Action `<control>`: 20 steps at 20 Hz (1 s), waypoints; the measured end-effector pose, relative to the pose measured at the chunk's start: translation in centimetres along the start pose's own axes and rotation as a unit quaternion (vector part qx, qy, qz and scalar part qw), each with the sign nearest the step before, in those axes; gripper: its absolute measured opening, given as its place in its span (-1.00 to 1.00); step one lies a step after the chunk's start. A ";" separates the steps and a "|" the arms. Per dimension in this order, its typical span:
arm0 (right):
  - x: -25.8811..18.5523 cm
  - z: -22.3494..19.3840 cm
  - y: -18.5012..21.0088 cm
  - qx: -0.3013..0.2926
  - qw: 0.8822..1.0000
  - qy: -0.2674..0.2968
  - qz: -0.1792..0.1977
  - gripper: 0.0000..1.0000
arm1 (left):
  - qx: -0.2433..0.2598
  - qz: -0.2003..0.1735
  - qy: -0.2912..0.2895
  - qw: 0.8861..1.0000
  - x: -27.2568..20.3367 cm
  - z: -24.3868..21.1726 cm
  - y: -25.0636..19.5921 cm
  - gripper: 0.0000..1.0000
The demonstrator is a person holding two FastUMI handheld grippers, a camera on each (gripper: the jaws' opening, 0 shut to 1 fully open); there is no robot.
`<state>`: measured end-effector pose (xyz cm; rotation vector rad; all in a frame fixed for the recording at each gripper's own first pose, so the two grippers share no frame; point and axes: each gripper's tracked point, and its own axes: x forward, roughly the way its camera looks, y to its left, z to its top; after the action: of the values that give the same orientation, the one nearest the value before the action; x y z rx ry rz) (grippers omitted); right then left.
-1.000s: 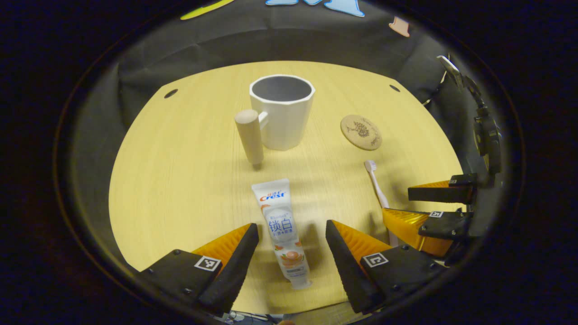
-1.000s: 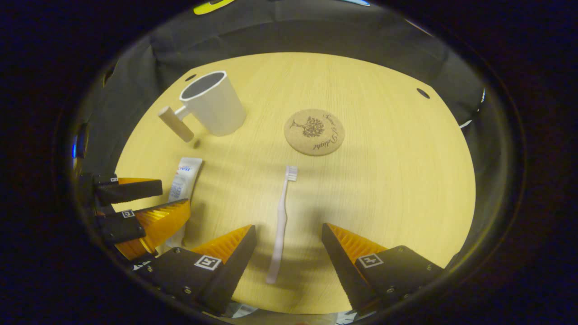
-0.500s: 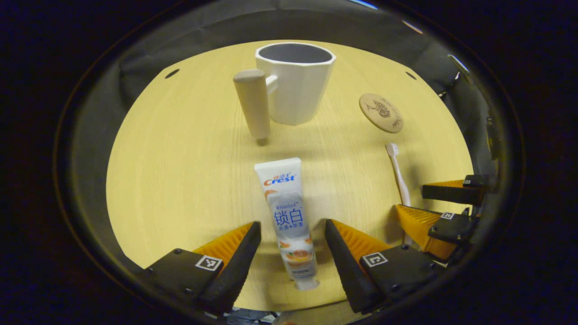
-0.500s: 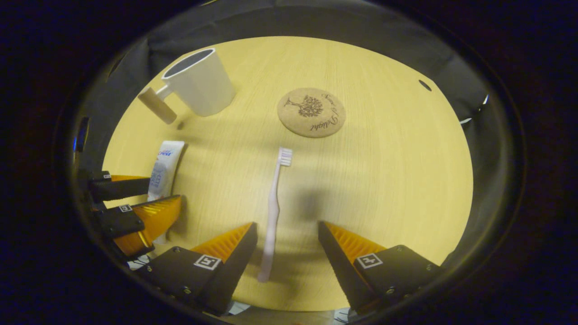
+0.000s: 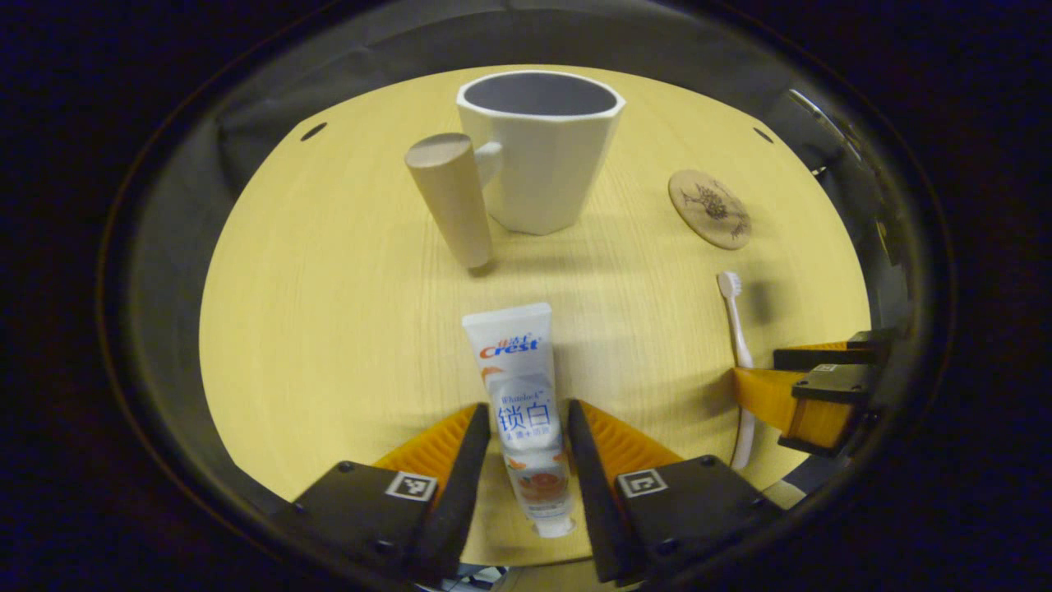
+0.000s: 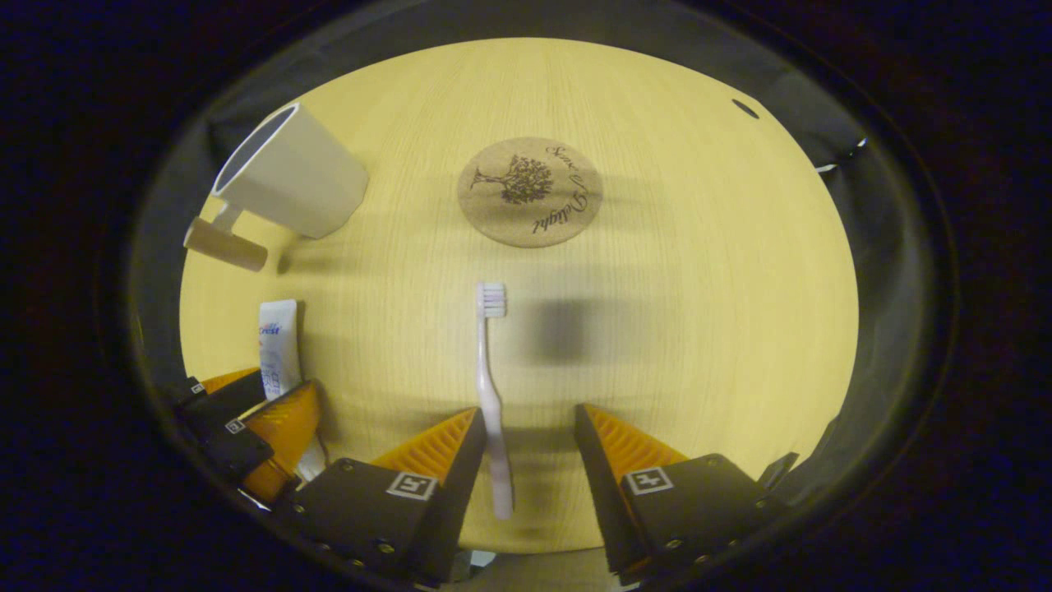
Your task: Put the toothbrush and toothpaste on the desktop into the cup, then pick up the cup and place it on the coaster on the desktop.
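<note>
Since a second ago we see both grippers lower over the desktop point(image 5: 329, 329). Nearest, the left gripper point(image 5: 526, 423) has narrowed until its ridged fingers flank, perhaps touch, the glossy flat toothpaste point(image 5: 519, 395); the right gripper point(image 6: 526, 427) stands apart around the slim toothbrush point(image 6: 491, 386). Farther off stand the faceted cup point(image 5: 538, 152), with a cylindrical wooden handle, and the round cork coaster point(image 6: 530, 191)
</note>
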<state>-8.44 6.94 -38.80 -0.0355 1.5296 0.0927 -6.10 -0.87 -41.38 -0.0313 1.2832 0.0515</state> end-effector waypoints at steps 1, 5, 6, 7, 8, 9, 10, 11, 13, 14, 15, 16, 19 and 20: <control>-0.1 0.3 -0.1 0.006 1.000 0.000 0.000 -0.15 | 0.001 0.000 0.001 1.000 -0.1 -0.1 -0.1 0.07; 0.3 -0.2 -0.1 0.006 1.000 0.001 0.007 -0.36 | -0.003 0.001 0.002 1.000 -0.2 0.5 -0.2 -0.18; 0.4 -0.3 0.2 0.011 1.000 0.003 0.006 -0.64 | -0.003 0.002 0.005 1.000 -0.5 0.5 -0.3 -0.25; 0.1 -0.3 0.2 -0.003 1.000 0.004 0.009 -0.92 | -0.007 0.003 0.000 1.000 -0.7 0.4 -0.2 -0.31; 0.0 -0.4 0.1 -0.009 1.000 0.003 0.011 -0.91 | -0.011 0.003 0.007 1.000 -0.8 0.6 -0.2 -0.39; 0.0 -0.4 0.1 -0.010 1.000 0.003 0.015 -0.91 | -0.010 0.000 0.004 1.000 -0.3 0.4 -0.2 -0.46; 0.0 -0.4 0.0 -0.003 1.000 0.003 0.017 -0.91 | -0.009 -0.010 0.015 1.000 -0.4 0.1 -0.7 -0.48; 0.0 -0.4 0.1 0.002 1.000 0.002 0.019 -0.91 | -0.012 -0.018 0.020 1.000 -0.8 -0.1 -0.8 -0.48; 0.0 -0.4 0.0 -0.001 1.000 0.000 0.019 -0.91 | -0.016 -0.029 0.015 0.999 -1.8 0.2 -1.5 -0.47; 0.0 -0.3 -0.1 -0.003 1.000 -0.002 0.019 -0.92 | -0.015 -0.035 0.008 0.999 -2.7 0.6 -2.1 -0.46; 0.1 -0.3 0.0 -0.004 1.000 -0.003 0.019 -0.92 | -0.013 -0.043 0.001 0.999 -3.7 1.1 -3.2 -0.47; 0.1 -0.4 0.0 -0.005 1.000 -0.004 0.019 -0.91 | -0.011 -0.049 -0.008 0.999 -5.1 1.7 -4.0 -0.48; 0.0 -0.4 0.0 -0.006 1.000 -0.004 0.021 -0.91 | -0.006 -0.063 -0.044 0.997 -9.4 4.7 -5.8 -0.47; 0.1 -0.5 0.0 -0.007 1.000 -0.004 0.022 -0.91 | -0.005 -0.069 -0.058 0.996 -11.1 5.1 -6.0 -0.47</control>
<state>-8.89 6.94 -38.88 -0.0124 1.5217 0.1382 -4.04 -6.85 -29.31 -0.1237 1.1626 -0.0574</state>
